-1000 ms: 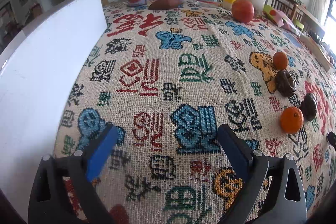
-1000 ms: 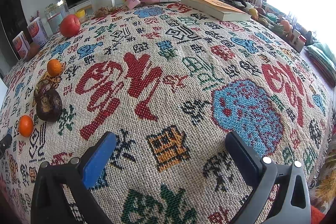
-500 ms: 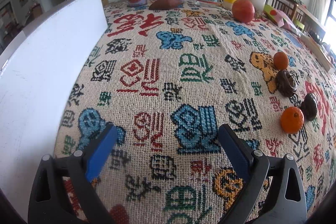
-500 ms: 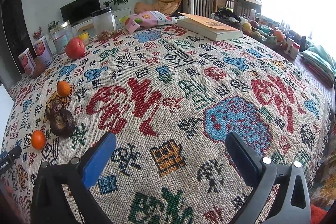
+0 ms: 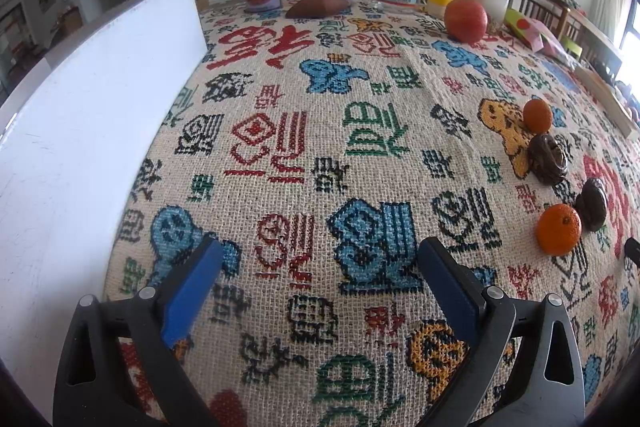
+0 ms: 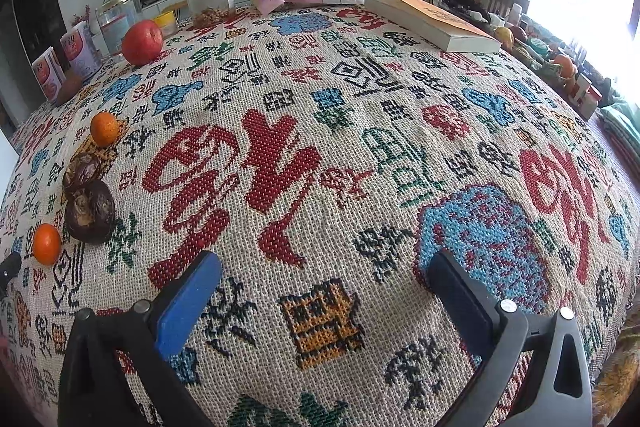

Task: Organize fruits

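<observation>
While both grippers hover with jaws spread and empty over the patterned worktop (image 5: pixel 360 131), the fruit waits between them: the near orange (image 5: pixel 558 229) lies right of the left gripper (image 5: pixel 320 279), far left of the right gripper (image 6: pixel 324 287), beside two dark fruits (image 6: pixel 89 209). Left appears nearer.

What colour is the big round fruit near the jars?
Red; the apple shows best in the right wrist view.

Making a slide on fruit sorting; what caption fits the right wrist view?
Open right gripper above a patterned tablecloth; two tangerines, two dark fruits and an apple lie left.
</observation>
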The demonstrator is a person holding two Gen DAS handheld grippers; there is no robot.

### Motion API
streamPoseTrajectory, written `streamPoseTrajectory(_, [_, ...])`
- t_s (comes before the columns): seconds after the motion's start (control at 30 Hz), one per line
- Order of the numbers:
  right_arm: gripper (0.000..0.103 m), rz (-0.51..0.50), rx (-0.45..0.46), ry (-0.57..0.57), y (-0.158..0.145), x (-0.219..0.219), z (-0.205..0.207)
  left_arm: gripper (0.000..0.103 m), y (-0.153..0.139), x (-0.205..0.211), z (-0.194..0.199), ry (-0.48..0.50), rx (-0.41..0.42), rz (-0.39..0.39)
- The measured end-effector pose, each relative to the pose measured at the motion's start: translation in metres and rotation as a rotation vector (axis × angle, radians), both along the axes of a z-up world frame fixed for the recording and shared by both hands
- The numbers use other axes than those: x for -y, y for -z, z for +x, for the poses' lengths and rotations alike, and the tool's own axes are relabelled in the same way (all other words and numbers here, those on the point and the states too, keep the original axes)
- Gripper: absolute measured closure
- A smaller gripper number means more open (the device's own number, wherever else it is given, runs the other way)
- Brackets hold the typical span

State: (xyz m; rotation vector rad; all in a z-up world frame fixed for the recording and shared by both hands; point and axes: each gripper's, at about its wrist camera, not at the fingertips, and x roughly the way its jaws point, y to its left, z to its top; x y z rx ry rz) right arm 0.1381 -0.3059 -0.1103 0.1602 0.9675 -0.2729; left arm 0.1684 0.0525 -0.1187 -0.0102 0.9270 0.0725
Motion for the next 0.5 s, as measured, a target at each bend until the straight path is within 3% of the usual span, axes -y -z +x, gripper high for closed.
streamPoseTrajectory(0.5, [0.0,0.001,0.001,0.0,0.0006,0.0004,0.0,0.003,0.0002,-0.0017,-0.0003,-0.001,0.0,-0.01])
